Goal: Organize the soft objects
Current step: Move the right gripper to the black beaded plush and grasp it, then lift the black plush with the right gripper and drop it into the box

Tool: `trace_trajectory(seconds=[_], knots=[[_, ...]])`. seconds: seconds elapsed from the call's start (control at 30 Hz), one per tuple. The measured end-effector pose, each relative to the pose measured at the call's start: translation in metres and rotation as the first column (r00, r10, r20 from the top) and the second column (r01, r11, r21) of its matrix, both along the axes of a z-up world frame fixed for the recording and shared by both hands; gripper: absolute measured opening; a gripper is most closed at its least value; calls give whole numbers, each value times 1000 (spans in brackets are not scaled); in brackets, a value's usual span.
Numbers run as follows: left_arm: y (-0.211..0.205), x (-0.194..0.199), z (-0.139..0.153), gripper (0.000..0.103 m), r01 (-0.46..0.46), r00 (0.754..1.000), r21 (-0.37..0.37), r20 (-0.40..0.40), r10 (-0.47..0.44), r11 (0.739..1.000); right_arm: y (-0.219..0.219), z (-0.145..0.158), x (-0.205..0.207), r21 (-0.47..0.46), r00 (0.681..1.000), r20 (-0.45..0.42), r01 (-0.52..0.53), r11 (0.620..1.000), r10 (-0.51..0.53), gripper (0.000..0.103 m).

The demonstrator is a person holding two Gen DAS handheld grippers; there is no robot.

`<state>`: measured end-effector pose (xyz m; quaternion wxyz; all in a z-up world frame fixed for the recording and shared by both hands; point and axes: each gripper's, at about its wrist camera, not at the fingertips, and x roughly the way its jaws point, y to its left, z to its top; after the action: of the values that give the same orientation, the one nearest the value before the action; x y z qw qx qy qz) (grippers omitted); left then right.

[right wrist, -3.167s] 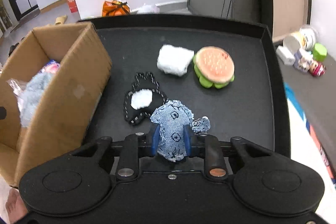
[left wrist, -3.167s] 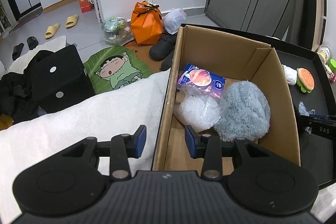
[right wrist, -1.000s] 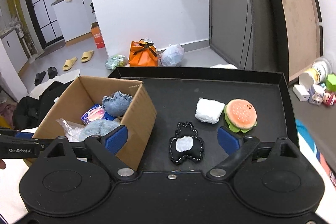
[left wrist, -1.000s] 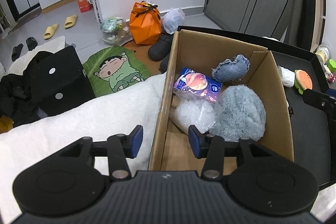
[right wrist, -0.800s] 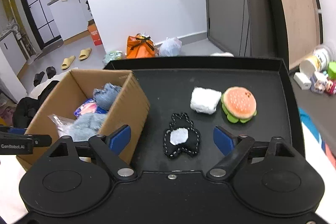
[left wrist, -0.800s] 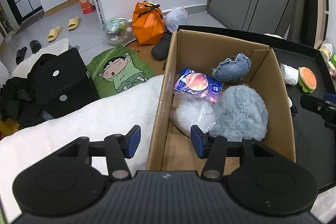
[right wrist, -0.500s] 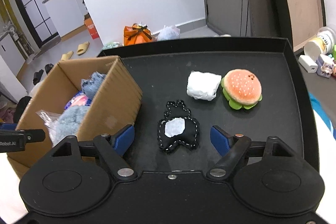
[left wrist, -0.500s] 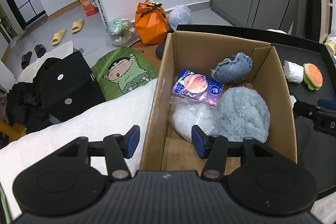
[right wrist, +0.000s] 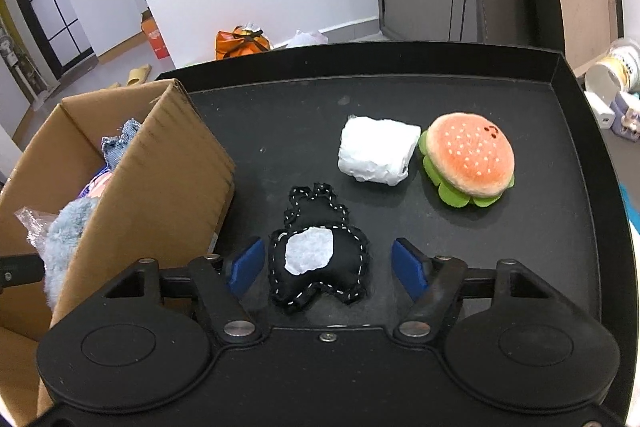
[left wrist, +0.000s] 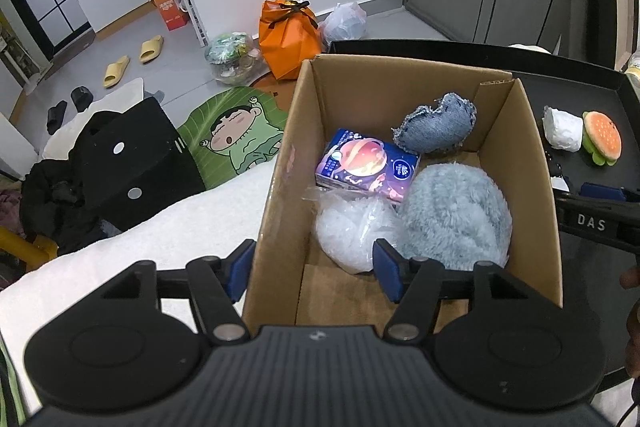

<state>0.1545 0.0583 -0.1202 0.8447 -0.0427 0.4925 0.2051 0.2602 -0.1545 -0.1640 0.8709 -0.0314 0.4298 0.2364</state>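
While right claw [right wrist: 325, 269] closes astride black plush [right wrist: 316, 255], clear of cardboard box [right wrist: 160, 183]

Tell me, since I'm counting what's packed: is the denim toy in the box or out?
In. The denim toy lies inside the cardboard box, at its far end, beside the tissue pack.

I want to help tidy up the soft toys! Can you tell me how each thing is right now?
Brown cardboard box: open, partly filled.
Blue denim pillow: inside box.
Fluffy grey-blue plush: inside box.
Black stitched plush with white patch: on tray, between right gripper fingers, untouched.
White fluffy block: on tray.
Burger plush: on tray.
Left gripper: opening, astride the box wall.
Right gripper: closing.
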Motion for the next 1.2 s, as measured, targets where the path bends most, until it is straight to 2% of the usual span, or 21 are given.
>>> trace_trajectory(seconds=[0.07,0.1,0.17,0.3,0.6,0.8,1.2], knots=[[-1,0,0,62,4,1000,6,-3,-4,1000,5,-2,-6,-46,999,37,-17,999,19,65],[-1,1,0,62,4,1000,6,-3,-4,1000,9,-3,-9,-76,998,57,-21,997,25,55],[-2,1,0,62,2,1000,8,5,-2,1000,11,-2,-12,-113,996,80,-21,993,30,40],[-2,1,1,62,12,1000,16,0,-12,1000,3,3,-13,-77,999,36,-19,997,22,34],[-2,-5,1,62,30,1000,21,-5,-30,999,-17,25,-21,-8,999,37,15,1000,-15,33],[4,-11,6,62,38,999,6,9,-38,999,-19,50,-25,29,998,65,11,1000,-13,33],[15,-24,11,61,41,998,-24,50,-40,999,-2,91,-37,77,991,121,-69,995,59,33]])
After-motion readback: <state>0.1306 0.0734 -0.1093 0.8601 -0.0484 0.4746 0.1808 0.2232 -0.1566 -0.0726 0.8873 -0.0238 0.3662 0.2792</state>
